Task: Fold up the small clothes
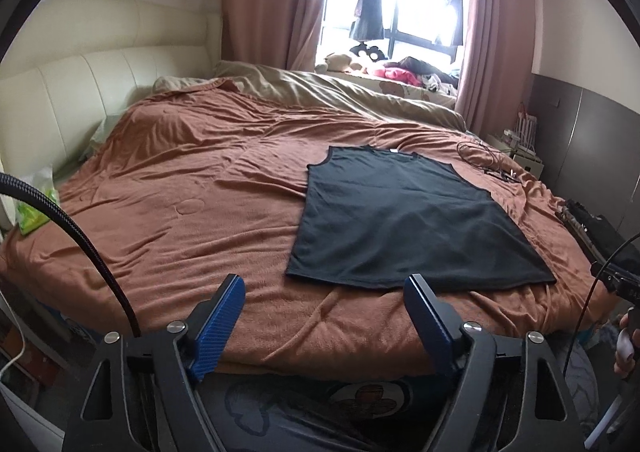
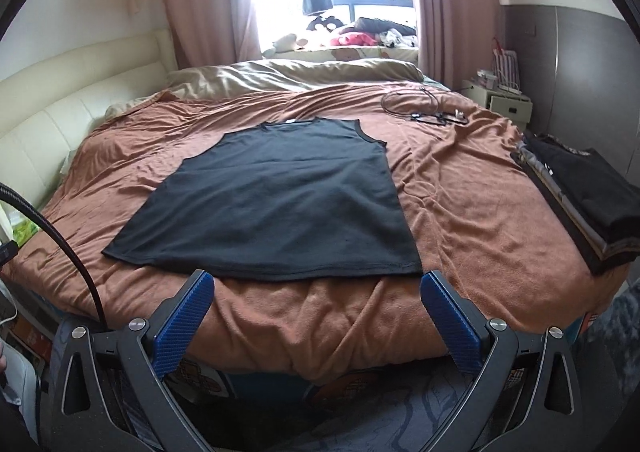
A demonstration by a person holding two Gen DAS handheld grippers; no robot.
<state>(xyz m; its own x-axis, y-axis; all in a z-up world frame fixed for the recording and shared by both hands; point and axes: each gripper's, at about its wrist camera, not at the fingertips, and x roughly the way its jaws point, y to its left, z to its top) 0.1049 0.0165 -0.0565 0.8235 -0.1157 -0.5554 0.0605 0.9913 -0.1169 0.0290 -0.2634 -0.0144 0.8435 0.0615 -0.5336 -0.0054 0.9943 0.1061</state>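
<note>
A: Both my grippers hover off the bed's near edge. Left gripper spread wide, nothing between the pads; right gripper likewise, empty.

B: Garment?

A: Black vest flat on the blanket, hem along the near edge, neckline far. Folded stack at the right edge.

A: Sleeveless black top: matt knit cloth, smooth. Under it, the rust-brown blanket: soft, creased fleece.
B: Headboard beyond the blanket: glossy cream leatherette. Gripper pads: ribbed blue plastic.
</note>
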